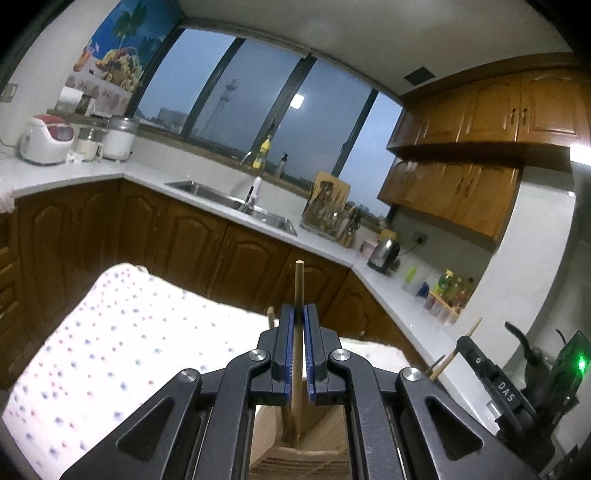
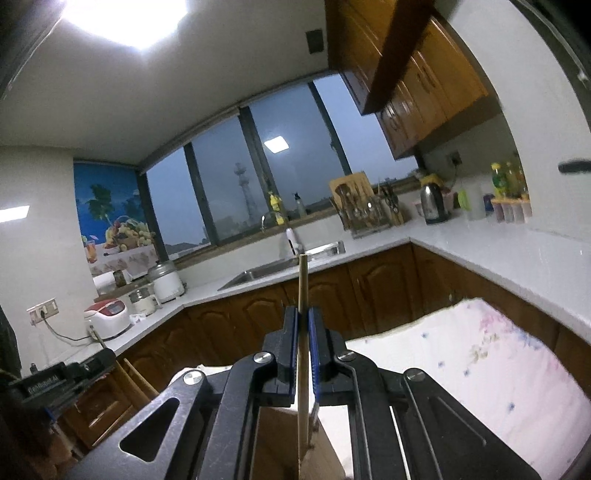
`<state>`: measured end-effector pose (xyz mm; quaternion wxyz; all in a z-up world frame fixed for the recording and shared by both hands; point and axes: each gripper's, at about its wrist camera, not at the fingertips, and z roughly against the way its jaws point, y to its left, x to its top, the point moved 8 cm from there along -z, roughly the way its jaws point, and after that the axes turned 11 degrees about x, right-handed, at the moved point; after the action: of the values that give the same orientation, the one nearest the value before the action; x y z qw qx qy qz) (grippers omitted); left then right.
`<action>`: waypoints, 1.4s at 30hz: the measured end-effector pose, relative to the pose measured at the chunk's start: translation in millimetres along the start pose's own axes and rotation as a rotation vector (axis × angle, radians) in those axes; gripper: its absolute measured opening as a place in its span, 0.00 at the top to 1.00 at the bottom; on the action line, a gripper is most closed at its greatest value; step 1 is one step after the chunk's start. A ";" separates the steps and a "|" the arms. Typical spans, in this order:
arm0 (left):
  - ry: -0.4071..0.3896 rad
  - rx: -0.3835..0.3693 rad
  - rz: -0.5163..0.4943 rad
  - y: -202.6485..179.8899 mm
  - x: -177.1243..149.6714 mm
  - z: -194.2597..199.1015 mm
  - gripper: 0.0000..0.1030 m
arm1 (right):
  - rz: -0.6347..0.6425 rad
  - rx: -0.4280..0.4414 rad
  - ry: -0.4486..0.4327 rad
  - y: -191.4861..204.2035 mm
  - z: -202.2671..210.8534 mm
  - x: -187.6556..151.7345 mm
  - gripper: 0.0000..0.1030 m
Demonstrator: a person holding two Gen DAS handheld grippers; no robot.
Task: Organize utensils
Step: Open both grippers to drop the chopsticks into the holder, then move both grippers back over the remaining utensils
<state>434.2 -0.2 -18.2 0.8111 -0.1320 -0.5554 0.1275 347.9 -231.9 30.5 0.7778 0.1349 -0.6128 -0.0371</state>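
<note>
Chopsticks: one upright stick [image 1: 297, 325] clamped in left gripper [image 1: 298, 332], another [image 2: 303, 332] in right gripper [image 2: 303, 343], long axes vertical, lower ends directly below jaws over wooden holder [image 1: 295, 454].

A kitchen at dusk. A wide window [image 1: 258, 107] with dark frames fills the far wall, a mast showing outside. Below it a white countertop [image 1: 155, 177] wraps around the room over brown wooden cabinets [image 1: 184, 236], with a steel sink [image 1: 221, 197] set under the window. Upper wooden cabinets [image 1: 498, 107] hang at the right. A fruit poster [image 2: 110, 218] covers the wall left of the window. A ceiling light [image 2: 125, 18] glares on the white ceiling.
</note>
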 end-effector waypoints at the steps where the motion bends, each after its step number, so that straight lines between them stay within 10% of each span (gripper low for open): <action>1: 0.013 0.007 -0.003 -0.8 -6.5 -6.5 0.97 | -0.003 -0.004 0.004 -1.0 -0.4 -3.3 0.94; 26: 0.097 0.033 -0.049 6.3 7.8 -13.5 0.96 | -0.071 0.001 0.137 -16.7 -11.5 -25.8 0.89; 29: 0.101 0.034 -0.034 6.5 11.2 -9.6 0.73 | -0.087 0.002 0.146 -19.3 -9.6 -24.4 0.82; 34: 0.056 0.032 -0.045 4.7 13.3 11.9 0.46 | -0.102 0.013 0.095 -19.4 10.9 -14.6 0.28; 42: 0.021 0.063 -0.030 14.9 3.7 51.1 0.11 | -0.096 0.063 0.099 -6.4 34.3 -9.4 0.08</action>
<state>386.9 18.7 -2.5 0.8225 -0.0994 -0.5443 0.1315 313.3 -241.6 27.2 0.7997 0.1901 -0.5674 -0.0484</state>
